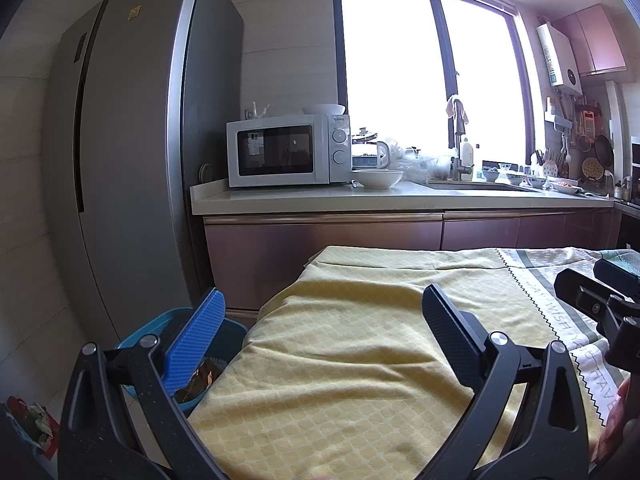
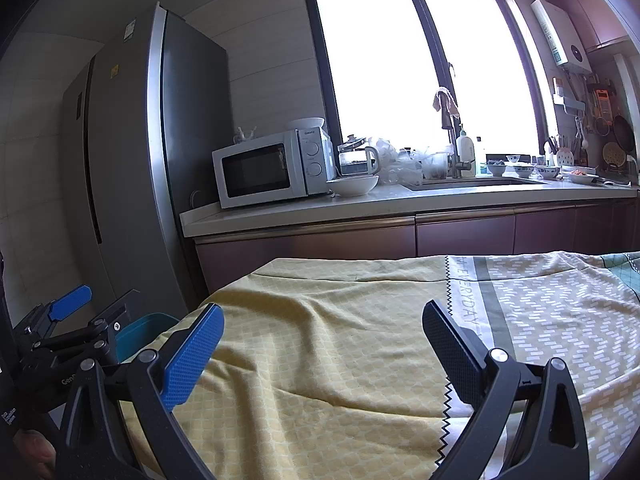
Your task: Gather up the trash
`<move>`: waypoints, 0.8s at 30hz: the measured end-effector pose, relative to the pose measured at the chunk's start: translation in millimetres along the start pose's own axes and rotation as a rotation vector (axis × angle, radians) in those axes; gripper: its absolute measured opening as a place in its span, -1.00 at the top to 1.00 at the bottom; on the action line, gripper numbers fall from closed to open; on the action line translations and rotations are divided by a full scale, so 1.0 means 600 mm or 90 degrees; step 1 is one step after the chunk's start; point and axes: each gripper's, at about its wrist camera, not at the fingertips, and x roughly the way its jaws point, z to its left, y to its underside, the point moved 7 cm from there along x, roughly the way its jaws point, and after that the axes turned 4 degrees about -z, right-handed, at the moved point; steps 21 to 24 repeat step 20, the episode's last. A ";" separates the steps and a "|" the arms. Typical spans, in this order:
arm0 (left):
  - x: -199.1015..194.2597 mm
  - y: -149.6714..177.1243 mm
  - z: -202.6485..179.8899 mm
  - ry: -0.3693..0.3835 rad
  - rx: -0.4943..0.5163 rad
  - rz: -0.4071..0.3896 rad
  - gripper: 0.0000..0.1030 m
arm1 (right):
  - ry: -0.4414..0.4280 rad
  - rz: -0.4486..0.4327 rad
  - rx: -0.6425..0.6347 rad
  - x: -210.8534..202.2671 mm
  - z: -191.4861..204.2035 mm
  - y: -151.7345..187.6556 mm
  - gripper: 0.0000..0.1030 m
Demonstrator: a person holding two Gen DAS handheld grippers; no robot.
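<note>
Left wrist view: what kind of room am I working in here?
A home kitchen. A tall fridge stands beside a counter that carries a microwave, and a sink tap sits under the window. In front lies a table under a yellow cloth.

you're in a home kitchen. a tall fridge (image 1: 132, 152) stands beside the worktop (image 1: 400, 198), which carries a microwave (image 1: 288, 151), bowls and a sink (image 2: 476, 184) under the window (image 2: 420, 68).

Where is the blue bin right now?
The blue bin sits low on the floor off the left edge of the yellow tablecloth, in front of the grey fridge.
</note>
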 end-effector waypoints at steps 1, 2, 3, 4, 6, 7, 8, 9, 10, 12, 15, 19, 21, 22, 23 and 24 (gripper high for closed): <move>0.001 0.000 -0.001 0.001 0.000 0.001 -0.89 | 0.001 -0.001 0.000 0.000 -0.001 0.000 -0.87; 0.003 0.000 -0.002 0.006 0.000 0.004 -0.89 | 0.001 -0.001 0.000 0.000 -0.002 0.000 -0.87; 0.004 0.000 -0.004 0.011 0.001 0.006 -0.89 | 0.001 -0.002 0.001 0.000 -0.003 0.000 -0.87; 0.005 0.000 -0.004 0.015 0.002 0.007 -0.89 | 0.002 -0.002 0.000 0.000 -0.004 -0.001 -0.87; 0.006 0.000 -0.007 0.017 0.004 0.010 -0.89 | 0.004 -0.004 0.001 0.002 -0.006 -0.003 -0.87; 0.008 0.000 -0.008 0.016 0.003 0.013 -0.89 | 0.005 -0.005 0.003 0.001 -0.009 -0.003 -0.87; 0.011 0.001 -0.009 0.017 0.001 0.018 -0.89 | 0.007 -0.006 0.004 0.001 -0.012 -0.004 -0.87; 0.014 0.001 -0.009 0.018 -0.001 0.022 -0.89 | 0.008 -0.006 0.006 0.000 -0.015 -0.004 -0.87; 0.017 0.001 -0.009 0.018 -0.003 0.025 -0.89 | 0.010 -0.006 0.008 0.000 -0.018 -0.003 -0.87; 0.025 0.003 -0.011 0.023 -0.009 0.039 -0.89 | 0.015 -0.005 0.010 0.000 -0.026 -0.003 -0.87; 0.041 0.007 -0.017 0.035 -0.013 0.063 -0.89 | 0.020 0.001 0.013 0.003 -0.036 -0.002 -0.87; 0.068 0.012 -0.033 0.054 -0.008 0.093 -0.89 | 0.024 0.008 0.016 0.006 -0.052 -0.002 -0.87; 0.079 0.015 -0.038 0.062 -0.011 0.112 -0.89 | 0.025 0.014 0.014 0.007 -0.057 -0.002 -0.87; 0.079 0.015 -0.038 0.062 -0.011 0.112 -0.89 | 0.025 0.014 0.014 0.007 -0.057 -0.002 -0.87; 0.079 0.015 -0.038 0.062 -0.011 0.112 -0.89 | 0.025 0.014 0.014 0.007 -0.057 -0.002 -0.87; 0.079 0.015 -0.038 0.062 -0.011 0.112 -0.89 | 0.025 0.014 0.014 0.007 -0.057 -0.002 -0.87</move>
